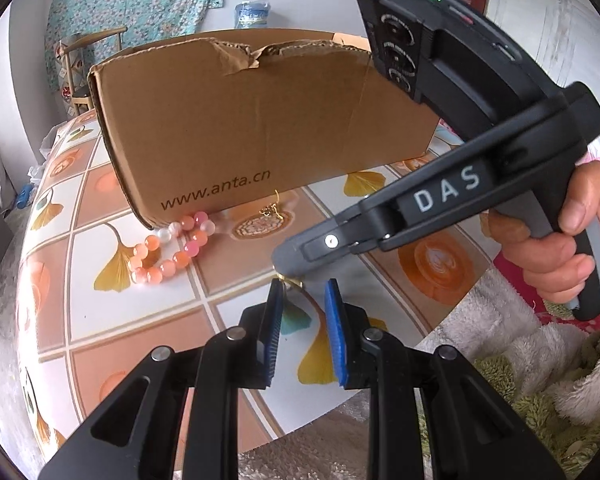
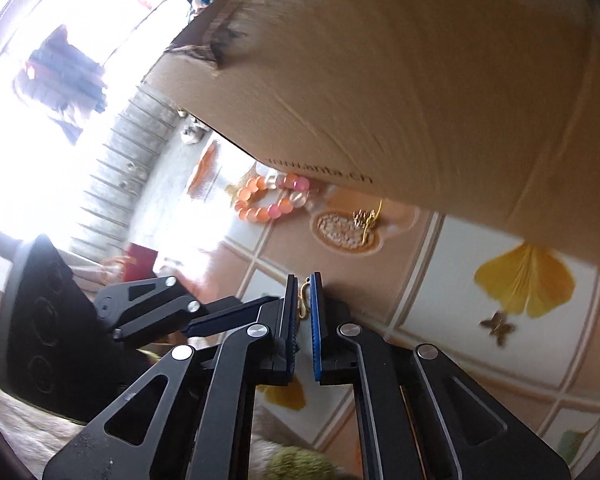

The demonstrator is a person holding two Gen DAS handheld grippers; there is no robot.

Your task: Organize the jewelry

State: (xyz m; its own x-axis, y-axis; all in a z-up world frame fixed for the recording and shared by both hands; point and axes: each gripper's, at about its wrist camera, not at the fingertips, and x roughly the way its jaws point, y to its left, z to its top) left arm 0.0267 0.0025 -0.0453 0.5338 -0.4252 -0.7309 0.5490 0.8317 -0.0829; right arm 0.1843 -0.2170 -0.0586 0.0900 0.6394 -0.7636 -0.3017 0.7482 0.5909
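A brown cardboard box (image 1: 260,120) lay on its side on the tabletop (image 1: 236,280) beyond both tools, its printed long wall facing them; its inside could not be seen from either camera.

Just ahead of the left tool (image 1: 302,292) and touching the base of the box lay a bracelet (image 1: 172,248) of orange, pink and pale beads, in a loose ring. To its right, also close under the box, a small gold chain piece (image 1: 274,208) rested on a round biscuit-like print of the tablecloth.

The right tool (image 2: 305,296) was closed on a small gold hook-shaped clasp (image 2: 303,300), pinched between its blue pads (image 2: 315,312), with the clasp's long axis running along the fingers and one end poking out past the tips. In the left wrist view that tool came in from the right, held by a hand (image 1: 572,240), its tip directly in front of the left tool's fingertips with a bit of gold showing there.

The left tool's jaws stood slightly apart, and whether its left pad touched the gold piece could not be told.

A shaggy cream and green blanket (image 1: 520,360) lay off the tabletop's near right edge. Behind the box stood a wooden chair (image 1: 84,64) and a hanging floral cloth (image 1: 132,0).
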